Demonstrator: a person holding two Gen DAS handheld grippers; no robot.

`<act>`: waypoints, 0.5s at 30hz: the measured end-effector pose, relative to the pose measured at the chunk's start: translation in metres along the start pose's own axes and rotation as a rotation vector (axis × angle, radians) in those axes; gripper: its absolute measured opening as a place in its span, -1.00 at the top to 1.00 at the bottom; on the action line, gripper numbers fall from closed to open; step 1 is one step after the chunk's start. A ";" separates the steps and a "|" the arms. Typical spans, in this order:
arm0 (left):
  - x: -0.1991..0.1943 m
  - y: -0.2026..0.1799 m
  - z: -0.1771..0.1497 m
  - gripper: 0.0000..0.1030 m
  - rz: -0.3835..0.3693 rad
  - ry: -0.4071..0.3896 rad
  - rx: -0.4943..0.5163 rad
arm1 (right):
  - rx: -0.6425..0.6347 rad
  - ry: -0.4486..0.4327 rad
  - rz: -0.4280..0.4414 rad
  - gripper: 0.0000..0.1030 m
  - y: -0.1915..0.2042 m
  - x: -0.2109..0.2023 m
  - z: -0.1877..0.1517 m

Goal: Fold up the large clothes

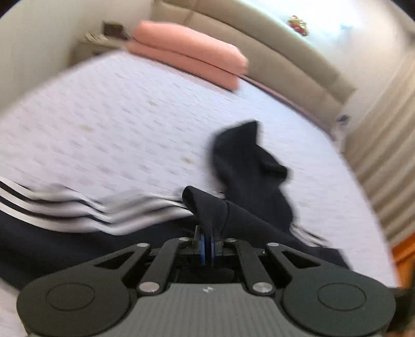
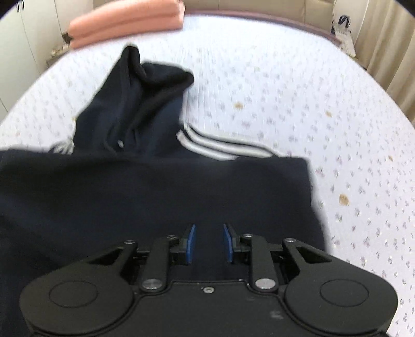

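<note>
We found the dark navy garment (image 2: 155, 197) with 3 white stripes (image 2: 207, 145) spread on the bed (image 2: 285, 90), its hood lying toward the 2 pink pillows (image 2: 127, 23). The left tool (image 1: 207, 248) was clamped on a raised fold of the garment. The right tool (image 2: 209, 243) stood part-closed over the dark cloth; we could not tell whether its blue pads (image 2: 191, 243) pressed any fabric.

Wide bed (image 2: 285, 85) under a pale flowered sheet, two pink pillows (image 1: 192, 54) stacked at its head against a padded beige headboard (image 1: 259, 33). Cream curtains (image 1: 384, 155) hang at one side, daylight washing the wall above.
</note>
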State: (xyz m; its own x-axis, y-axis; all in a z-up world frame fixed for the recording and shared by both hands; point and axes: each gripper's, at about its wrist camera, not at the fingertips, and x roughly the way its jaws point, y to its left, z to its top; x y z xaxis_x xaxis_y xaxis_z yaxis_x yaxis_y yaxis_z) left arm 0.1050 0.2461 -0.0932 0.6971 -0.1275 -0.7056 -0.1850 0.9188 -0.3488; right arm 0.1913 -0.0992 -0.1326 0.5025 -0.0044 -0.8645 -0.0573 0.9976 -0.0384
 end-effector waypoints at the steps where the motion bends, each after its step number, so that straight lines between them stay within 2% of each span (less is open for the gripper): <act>1: -0.002 0.007 -0.001 0.91 0.061 0.001 0.017 | 0.006 -0.009 -0.006 0.45 0.000 -0.002 0.001; 5: 0.020 0.027 -0.023 0.86 0.248 0.105 0.083 | 0.037 0.034 -0.028 0.44 0.003 0.020 -0.007; 7: 0.030 0.023 -0.034 0.63 0.334 0.123 0.136 | 0.047 0.116 -0.050 0.43 0.006 0.045 -0.015; 8: 0.029 0.024 -0.037 0.60 0.351 0.110 0.145 | 0.045 0.180 -0.052 0.42 0.007 0.058 -0.019; 10: 0.013 0.020 -0.036 0.59 0.325 0.055 0.131 | 0.026 0.163 -0.055 0.39 0.009 0.053 -0.015; 12: 0.000 0.011 -0.030 0.59 0.230 0.000 0.118 | 0.017 0.123 -0.033 0.39 0.012 0.036 -0.009; 15: 0.005 -0.012 -0.023 0.62 0.068 0.030 0.121 | -0.007 0.049 0.016 0.39 0.021 0.009 -0.001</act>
State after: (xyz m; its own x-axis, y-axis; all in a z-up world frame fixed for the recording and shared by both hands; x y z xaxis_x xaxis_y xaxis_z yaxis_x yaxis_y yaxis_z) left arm 0.0951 0.2254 -0.1068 0.6646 -0.0728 -0.7437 -0.1452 0.9637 -0.2241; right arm 0.1939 -0.0785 -0.1416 0.4586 0.0078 -0.8886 -0.0710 0.9971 -0.0279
